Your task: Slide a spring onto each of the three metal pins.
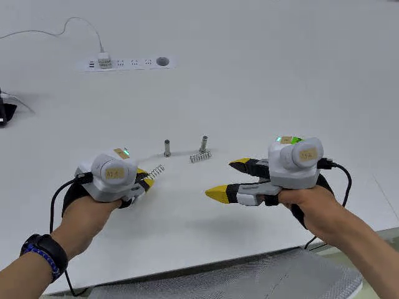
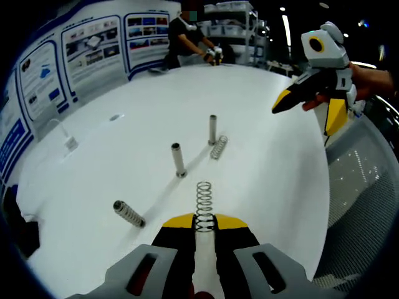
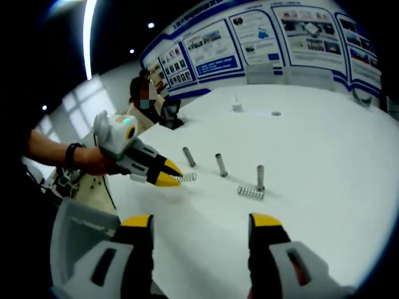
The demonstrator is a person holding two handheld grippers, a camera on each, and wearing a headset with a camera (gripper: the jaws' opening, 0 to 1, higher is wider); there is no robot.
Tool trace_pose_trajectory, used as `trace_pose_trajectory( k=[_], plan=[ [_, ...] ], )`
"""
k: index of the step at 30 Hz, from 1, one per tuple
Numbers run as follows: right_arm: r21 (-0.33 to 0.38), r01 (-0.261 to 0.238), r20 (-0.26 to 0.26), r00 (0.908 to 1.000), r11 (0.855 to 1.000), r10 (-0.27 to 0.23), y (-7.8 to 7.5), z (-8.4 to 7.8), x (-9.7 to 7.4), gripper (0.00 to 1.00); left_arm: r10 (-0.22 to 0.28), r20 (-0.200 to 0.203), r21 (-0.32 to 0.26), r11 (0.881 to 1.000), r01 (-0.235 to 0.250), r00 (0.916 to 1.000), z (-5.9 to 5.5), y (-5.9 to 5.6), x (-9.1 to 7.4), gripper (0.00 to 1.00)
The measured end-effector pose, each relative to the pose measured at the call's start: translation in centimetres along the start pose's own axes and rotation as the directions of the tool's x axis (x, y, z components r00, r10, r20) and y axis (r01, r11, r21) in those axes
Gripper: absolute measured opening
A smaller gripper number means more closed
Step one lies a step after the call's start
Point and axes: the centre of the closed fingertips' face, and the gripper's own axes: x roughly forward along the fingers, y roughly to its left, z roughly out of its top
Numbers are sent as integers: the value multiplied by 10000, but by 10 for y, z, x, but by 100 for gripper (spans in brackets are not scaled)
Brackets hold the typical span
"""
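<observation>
My left gripper is shut on one end of a small coil spring, which sticks out forward from its yellow tips. Two bare metal pins stand upright ahead of it. A second spring lies flat beside the right-hand pin. A third pin, wrapped in coils, lies tilted on the table near the left gripper. My right gripper hovers open to the right of the pins, nothing between its jaws.
A white power strip with a plugged charger and cable lies at the far side of the white table. A black object sits at the left edge. The table's front edge runs just below my hands. A person stands far off.
</observation>
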Motion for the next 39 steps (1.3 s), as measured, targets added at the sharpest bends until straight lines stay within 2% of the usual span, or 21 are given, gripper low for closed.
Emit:
trace_pose_trajectory(
  k=[5, 9, 18, 22, 25, 29, 33, 39],
  plan=[
    [-58, -118, -32, 9999, 9999, 118, 4, 0, 4, 61, -77, 175, 159, 9998, 74, 9998, 7, -7, -12, 11],
    [-32, -219, 20, 9998, 9998, 219, 8, 2, 6, 61, -116, 328, 230, 9997, 109, 9994, 8, -10, -20, 11],
    [167, -489, 163, 9987, 9987, 486, 16, 4, 9, 57, -329, 418, 440, 9985, 310, 9986, -1, -24, -41, 11],
    [202, -547, 55, 9985, 9983, 546, 19, 2, 12, 57, -442, 334, 584, 9974, 422, 9985, -5, -26, -43, 11],
    [199, -640, 5, 9980, 9978, 640, 22, 1, 12, 56, -535, 385, 650, 9966, 509, 9978, -3, -29, -45, 11],
    [341, -790, 86, 9969, 9963, 787, 26, 3, 12, 56, -795, 495, 898, 9931, 749, 9956, 4, -38, -45, 11],
    [393, -944, 157, 9955, 9948, 938, 29, 6, 11, 54, -1171, 663, 1193, 9869, 1086, 9909, 19, -49, -42, 11],
    [636, -1159, 402, 9927, 9912, 1135, 31, 12, 8, 50, -1511, 881, 1597, 9778, 1357, 9846, 39, -60, -38, 11]
  ],
)
